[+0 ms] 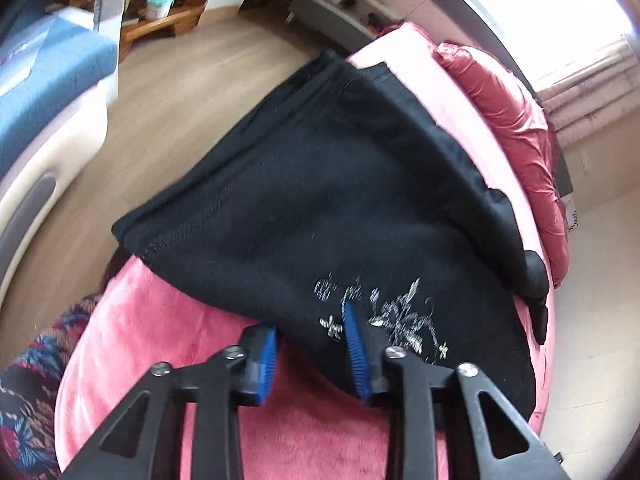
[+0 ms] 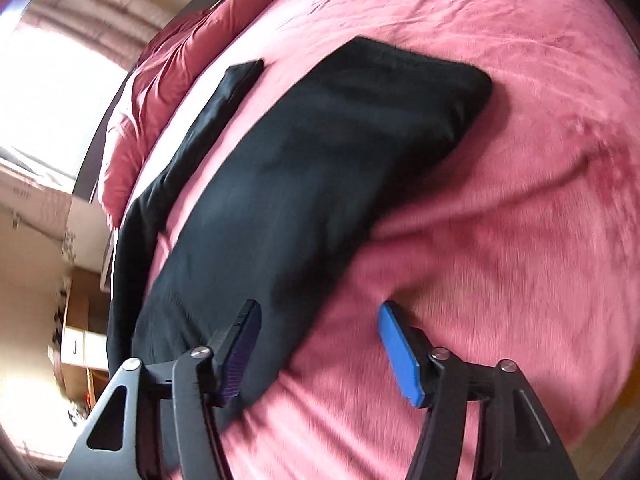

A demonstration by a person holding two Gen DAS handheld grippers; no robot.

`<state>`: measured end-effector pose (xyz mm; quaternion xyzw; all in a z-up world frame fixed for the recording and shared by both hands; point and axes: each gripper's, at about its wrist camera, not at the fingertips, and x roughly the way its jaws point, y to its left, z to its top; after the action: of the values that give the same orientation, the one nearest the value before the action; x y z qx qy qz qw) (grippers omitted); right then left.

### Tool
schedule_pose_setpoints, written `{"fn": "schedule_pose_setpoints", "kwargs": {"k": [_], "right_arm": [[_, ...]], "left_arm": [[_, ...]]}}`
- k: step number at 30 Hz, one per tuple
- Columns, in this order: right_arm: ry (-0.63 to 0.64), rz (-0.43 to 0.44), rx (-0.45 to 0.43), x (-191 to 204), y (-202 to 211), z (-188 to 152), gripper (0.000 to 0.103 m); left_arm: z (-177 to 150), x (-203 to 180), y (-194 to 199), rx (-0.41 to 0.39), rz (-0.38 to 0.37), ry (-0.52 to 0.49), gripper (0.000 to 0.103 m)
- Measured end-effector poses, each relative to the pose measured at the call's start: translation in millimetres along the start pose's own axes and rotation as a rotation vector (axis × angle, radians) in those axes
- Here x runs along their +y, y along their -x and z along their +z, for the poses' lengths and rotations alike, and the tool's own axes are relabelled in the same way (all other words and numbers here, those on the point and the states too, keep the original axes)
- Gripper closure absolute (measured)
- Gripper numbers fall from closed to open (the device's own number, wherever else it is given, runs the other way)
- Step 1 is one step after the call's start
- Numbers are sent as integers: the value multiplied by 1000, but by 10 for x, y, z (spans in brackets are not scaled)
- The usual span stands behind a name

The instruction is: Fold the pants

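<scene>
Black pants (image 1: 320, 208) lie spread on a bed covered by a pink blanket (image 1: 168, 340), one leg set apart in the right wrist view. The left tool (image 1: 310, 338) sits at the hem beside silver embroidery (image 1: 384, 316), its blue pads (image 1: 354, 350) straddling the cloth edge with a gap, not clamped. The right tool (image 2: 320, 340) is released, jaws wide over the edge of the pants (image 2: 304, 184) and the blanket. A red quilt (image 1: 516, 128) lies beyond.

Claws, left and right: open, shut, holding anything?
Left claw: open, straddling the black pants' edge, no grip yet.
Right claw: open, holding nothing.
</scene>
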<state>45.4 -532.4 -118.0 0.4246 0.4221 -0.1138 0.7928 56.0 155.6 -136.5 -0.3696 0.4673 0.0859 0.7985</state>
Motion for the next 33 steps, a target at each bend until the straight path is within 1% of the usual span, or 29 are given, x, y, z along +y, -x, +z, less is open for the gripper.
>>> {"fn": "schedule_pose_setpoints", "kwargs": {"k": [2,4,5,6,8,10,12,16,19,22,24,29,30,32,33], "right_arm": [[-15,3,-9,5,-67,156,52],[-23,-10,-16,34,-138,272,66],[-20,-19,-19,40,-154,313,81],[-10,-30,-21,34,-149,330,89],[33,-57,-25,123,-134,378,93],[100,-85,-43,213,-47,389,94],[130,-95,-58,247,25,406,94],[152,-112,-78,215,239,366,94],[157,-146,-86,109,363,309,94],[145,-172,-82,-70,476,231,95],[135,-191,-77,-194,526,187,95],[127,-243,-66,-452,629,85,95],[123,-249,-63,-491,636,74,95],[117,-252,-52,-527,626,65,94],[119,-251,-47,-528,619,63,94]], "left_arm": [[-26,-24,12,-5,12,-20,81],[-42,-29,31,-2,28,-38,92],[-28,-30,32,0,36,-42,93],[-20,-36,46,1,40,-46,94],[-26,-51,105,-8,46,-59,94],[-27,-85,167,-24,48,-85,95],[-49,-81,263,-35,41,-99,95],[-139,-34,448,-41,29,-104,96],[-237,31,547,-31,29,-107,96],[-385,122,628,-11,34,-117,96],[-472,146,605,14,51,-133,96],[-698,268,601,60,75,-133,95],[-730,282,568,83,84,-136,95],[-713,266,553,94,106,-141,88],[-678,261,571,90,110,-135,82]]}}
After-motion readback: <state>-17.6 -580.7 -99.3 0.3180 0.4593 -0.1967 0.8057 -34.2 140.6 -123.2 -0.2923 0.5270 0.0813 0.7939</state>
